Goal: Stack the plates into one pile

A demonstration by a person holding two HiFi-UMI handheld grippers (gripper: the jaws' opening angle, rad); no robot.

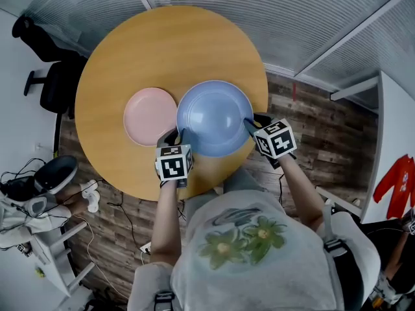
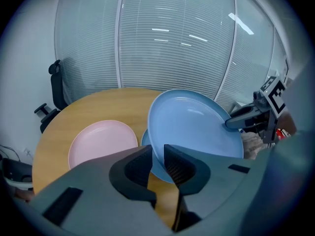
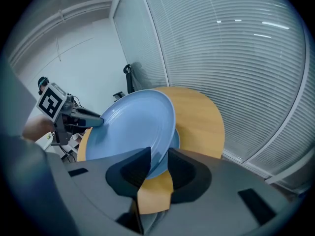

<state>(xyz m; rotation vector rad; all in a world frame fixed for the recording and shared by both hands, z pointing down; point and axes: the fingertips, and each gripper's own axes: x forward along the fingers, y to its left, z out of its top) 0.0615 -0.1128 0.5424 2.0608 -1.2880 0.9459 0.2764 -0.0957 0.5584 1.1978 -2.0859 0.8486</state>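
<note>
I hold the upper blue plate with both tools, one on each side of it. My left gripper takes the rim at the near left side. In the left gripper view, that rim goes into the narrow gap between my fingers and they are clenched on it. My right gripper takes the rim at the near right side. In the right gripper view, the edge of the plate sits between the two fingers, which also grasp it. The plate is tilted and stays above the counter, with its far edge higher than the edge in my fingers.

Directly under it lies a lower blue plate, flat on the counter. Only a thin part of that plate shows beside the rim that I hold. I cannot tell if the two blue plates touch.

The pink plate lies flat on the counter, just beside the blue ones on the left, and its rim is very close to them.
</note>
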